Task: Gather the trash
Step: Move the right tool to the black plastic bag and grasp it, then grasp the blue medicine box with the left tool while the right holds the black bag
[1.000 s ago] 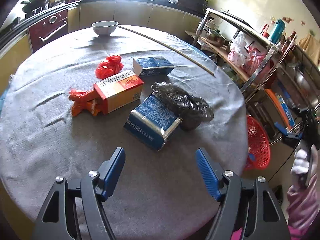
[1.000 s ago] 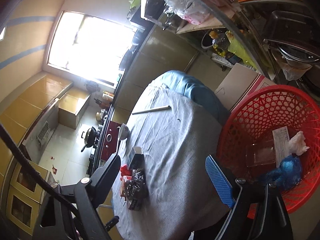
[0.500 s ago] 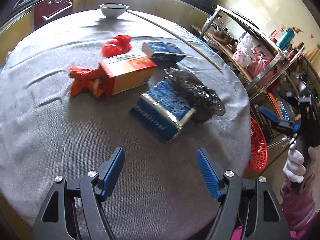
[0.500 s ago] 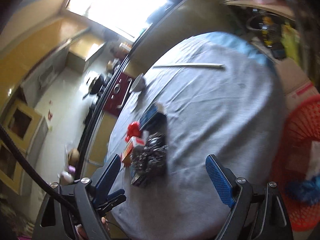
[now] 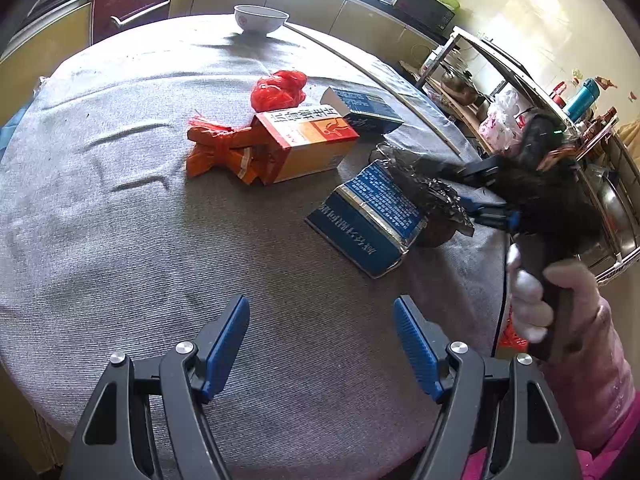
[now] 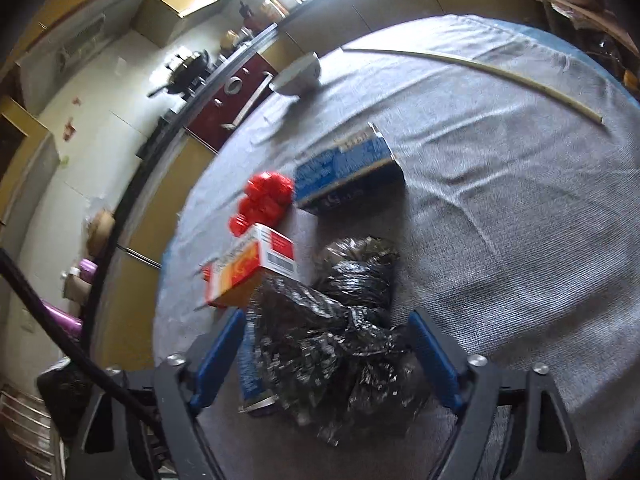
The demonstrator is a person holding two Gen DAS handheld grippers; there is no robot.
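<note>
While right tongs [image 6: 326, 356] close round black bag [image 6: 340, 320], blue carton [image 5: 370, 216] touching; left tongs [image 5: 322, 344] wide, empty.

On the desk [image 5: 120, 240] we see a crumpled bag [image 6: 352, 320] resting against one box [image 5: 368, 216], another box [image 5: 308, 140] beside it, and a bowl [image 5: 260, 18] at the far edge.

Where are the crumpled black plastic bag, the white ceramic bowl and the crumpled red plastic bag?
crumpled black plastic bag [image 6: 352, 280], right wrist view, its upper folds.
white ceramic bowl [image 5: 260, 18], left wrist view, its outer wall.
crumpled red plastic bag [image 5: 280, 90], left wrist view, its middle.
</note>
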